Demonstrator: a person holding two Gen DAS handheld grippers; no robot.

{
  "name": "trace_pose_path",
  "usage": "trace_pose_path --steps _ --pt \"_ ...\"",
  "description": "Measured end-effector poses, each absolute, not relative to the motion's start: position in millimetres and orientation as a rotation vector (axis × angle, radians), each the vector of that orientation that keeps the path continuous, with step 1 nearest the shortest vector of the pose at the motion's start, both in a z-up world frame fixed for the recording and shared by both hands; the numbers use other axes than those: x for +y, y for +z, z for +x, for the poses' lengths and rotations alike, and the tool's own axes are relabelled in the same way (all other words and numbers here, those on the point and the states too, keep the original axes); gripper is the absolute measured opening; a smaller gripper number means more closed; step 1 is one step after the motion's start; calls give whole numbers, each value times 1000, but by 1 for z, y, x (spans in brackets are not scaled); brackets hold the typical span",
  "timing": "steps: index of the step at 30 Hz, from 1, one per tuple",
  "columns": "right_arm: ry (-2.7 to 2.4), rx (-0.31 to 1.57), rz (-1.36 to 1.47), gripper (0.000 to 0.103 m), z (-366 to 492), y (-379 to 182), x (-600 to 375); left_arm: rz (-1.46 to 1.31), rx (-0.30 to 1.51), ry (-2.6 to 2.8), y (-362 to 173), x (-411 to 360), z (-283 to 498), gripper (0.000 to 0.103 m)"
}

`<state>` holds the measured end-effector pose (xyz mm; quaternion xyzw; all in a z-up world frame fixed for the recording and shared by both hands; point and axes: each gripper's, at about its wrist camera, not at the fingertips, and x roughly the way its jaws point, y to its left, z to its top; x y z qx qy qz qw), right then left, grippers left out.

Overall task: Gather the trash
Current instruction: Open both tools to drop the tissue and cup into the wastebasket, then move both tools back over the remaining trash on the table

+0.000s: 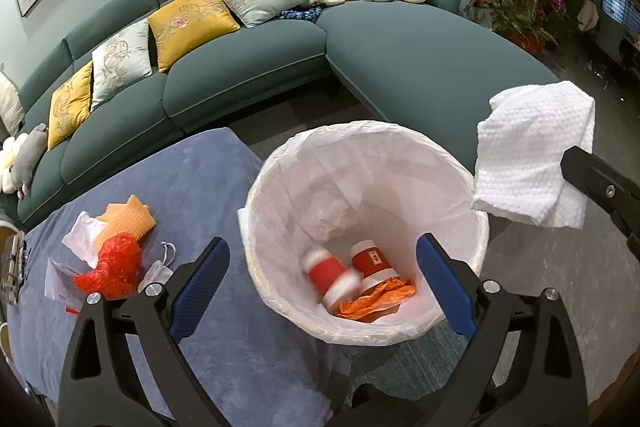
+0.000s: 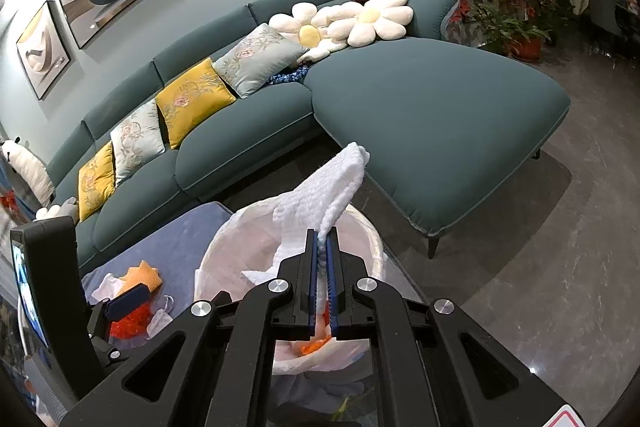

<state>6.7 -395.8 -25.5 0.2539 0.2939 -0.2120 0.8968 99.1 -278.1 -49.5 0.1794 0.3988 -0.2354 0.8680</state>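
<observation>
- Our right gripper (image 2: 323,247) is clamped on a white textured paper towel (image 2: 324,193), which hangs from the closed jaws just above the far rim of the lined trash bin (image 1: 280,163).
- Our left gripper (image 1: 322,267) stands wide apart with nothing between its blue pads, hovering over the near rim of the bin; inside lie two red-and-white cups (image 1: 348,273) and some orange wrapping (image 1: 378,301).
- For the drop, we judge the towel should be carried further over the mouth first, since much of it looks to hang outside the rim.
- We would part the right jaws only once the towel is centred and low, so it does not drift or catch on the liner edge.
- More litter waits on the blue-covered table (image 1: 192,179) beside the bin: a red crumpled bag (image 1: 114,267), an orange cloth (image 1: 128,221) and white paper (image 1: 80,233).
- We think the free left gripper is best sent there next, clear of the right one's path.
</observation>
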Motion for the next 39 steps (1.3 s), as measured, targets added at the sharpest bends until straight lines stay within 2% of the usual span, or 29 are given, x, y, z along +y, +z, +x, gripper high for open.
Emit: trace_pose_path --steps 15,21,25,32,39 --pt "-384 630 492 6 32 -23 -374 319 863 -418 -48 -244 118 90" --pt "-375 627 480 11 40 -19 -365 302 874 -389 -47 -230 125 90" --pt "-373 631 478 22 44 -18 -360 286 882 -376 -46 -221 128 91" --pt "-366 624 449 30 47 -7 -346 247 887 -339 -40 -200 134 93" --pt "-342 618 423 32 51 5 -326 210 877 -306 -30 -171 139 94"
